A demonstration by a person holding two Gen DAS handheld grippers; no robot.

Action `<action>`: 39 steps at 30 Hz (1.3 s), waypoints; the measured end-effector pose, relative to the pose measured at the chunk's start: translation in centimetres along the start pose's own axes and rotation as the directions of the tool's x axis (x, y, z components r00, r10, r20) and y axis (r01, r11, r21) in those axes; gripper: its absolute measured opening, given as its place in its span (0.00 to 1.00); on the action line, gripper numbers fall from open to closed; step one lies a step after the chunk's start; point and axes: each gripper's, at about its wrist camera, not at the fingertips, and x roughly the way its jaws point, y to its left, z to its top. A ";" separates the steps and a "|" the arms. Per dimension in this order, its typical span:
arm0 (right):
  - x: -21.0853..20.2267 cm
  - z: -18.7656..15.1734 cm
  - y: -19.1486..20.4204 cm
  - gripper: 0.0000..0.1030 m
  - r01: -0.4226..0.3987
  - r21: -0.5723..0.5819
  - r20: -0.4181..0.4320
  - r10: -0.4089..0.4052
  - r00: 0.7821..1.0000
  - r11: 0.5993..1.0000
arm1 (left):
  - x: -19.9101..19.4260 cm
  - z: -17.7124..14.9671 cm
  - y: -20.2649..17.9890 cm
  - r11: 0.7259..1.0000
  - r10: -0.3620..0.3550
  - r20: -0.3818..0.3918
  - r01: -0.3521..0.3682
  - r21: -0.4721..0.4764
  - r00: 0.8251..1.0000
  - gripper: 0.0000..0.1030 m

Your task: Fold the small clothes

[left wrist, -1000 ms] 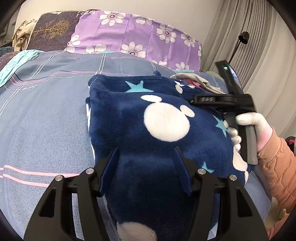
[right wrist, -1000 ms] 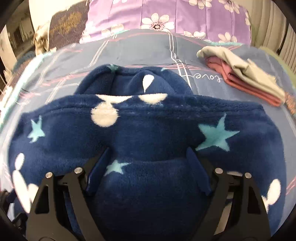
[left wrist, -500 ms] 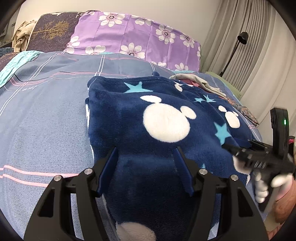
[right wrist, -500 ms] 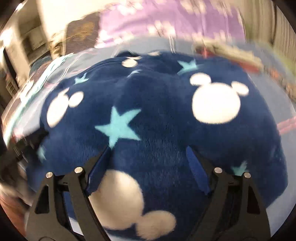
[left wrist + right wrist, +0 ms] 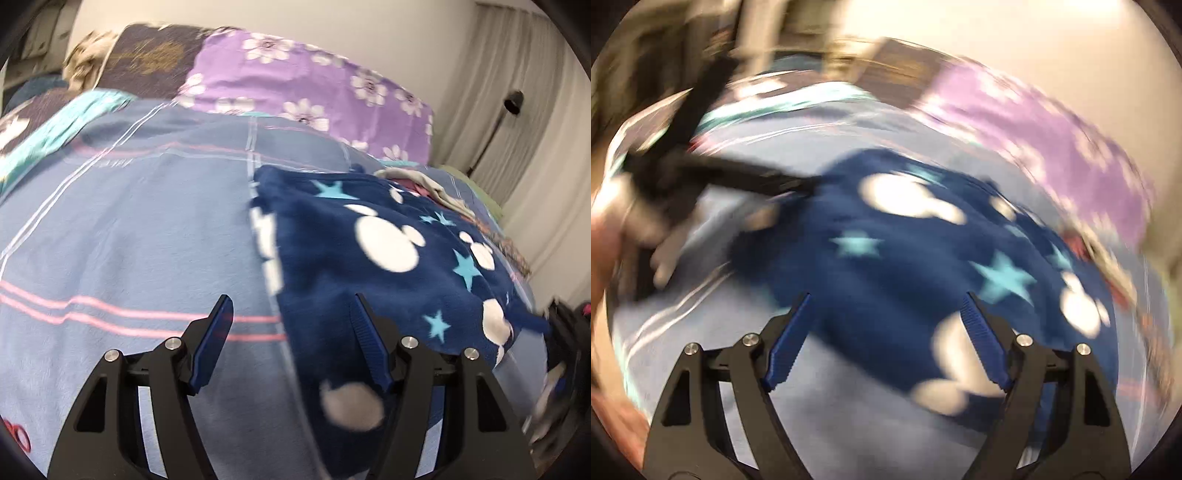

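A navy fleece garment (image 5: 388,280) with white mouse heads and teal stars lies folded on the blue striped bedspread (image 5: 140,229). My left gripper (image 5: 291,332) is open and empty, above the garment's left edge. My right gripper (image 5: 886,332) is open and empty, above the garment's (image 5: 905,266) near edge. The right wrist view is heavily blurred; the other gripper's black body (image 5: 701,173) shows at its left.
A purple flowered pillow (image 5: 306,92) and a dark pillow (image 5: 155,55) lie at the bed's head. A folded grey and red pile of clothes (image 5: 428,184) sits beyond the garment. Curtains (image 5: 532,110) and a lamp stand at right.
Both grippers have let go of the garment and pulled back. The left one shifted left off the fabric. The right one swung fast around to the garment's near side.
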 end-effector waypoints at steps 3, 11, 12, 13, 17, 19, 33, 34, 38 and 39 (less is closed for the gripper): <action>0.3 0.3 4.2 0.80 0.029 -0.184 0.042 -0.022 0.999 0.982 | 0.6 -0.6 1.7 0.997 -0.034 -0.031 0.031 -0.075 0.999 0.67; 4.0 0.1 8.1 0.81 0.084 -0.368 -0.016 -0.097 0.995 0.926 | 1.3 -1.2 3.0 0.985 -0.097 -0.040 0.090 -0.146 0.995 0.70; 4.3 0.4 7.9 0.82 0.083 -0.347 -0.020 -0.095 0.995 0.934 | 1.3 -1.3 3.0 0.985 -0.100 -0.040 0.093 -0.148 0.994 0.71; 4.8 0.7 7.7 0.83 0.082 -0.332 -0.027 -0.097 0.995 0.940 | 1.3 -1.3 3.2 0.984 -0.105 -0.040 0.098 -0.152 0.994 0.71; 6.8 2.3 7.9 0.84 0.128 -0.294 -0.029 -0.143 0.989 0.947 | 1.3 -1.5 3.5 0.979 -0.122 -0.035 0.114 -0.167 0.992 0.71; 7.4 2.7 8.1 0.84 0.146 -0.291 -0.020 -0.159 0.987 0.946 | 1.3 -1.6 3.6 0.979 -0.123 -0.034 0.116 -0.168 0.992 0.71; 8.2 3.3 7.9 0.83 0.192 -0.268 0.022 -0.194 0.981 0.944 | 1.5 -1.7 4.3 0.970 -0.156 -0.031 0.148 -0.192 0.987 0.73; 8.3 3.3 7.8 0.83 0.188 -0.263 0.021 -0.189 0.982 0.946 | 1.5 -1.7 4.3 0.969 -0.160 -0.031 0.151 -0.195 0.987 0.73; 8.4 3.3 7.4 0.82 0.181 -0.251 0.021 -0.182 0.983 0.951 | 1.4 -1.5 4.9 0.956 -0.195 -0.024 0.184 -0.227 0.981 0.74; 8.4 3.3 7.3 0.82 0.180 -0.249 0.021 -0.180 0.983 0.952 | 1.3 -1.4 5.2 0.949 -0.206 -0.015 0.196 -0.247 0.978 0.74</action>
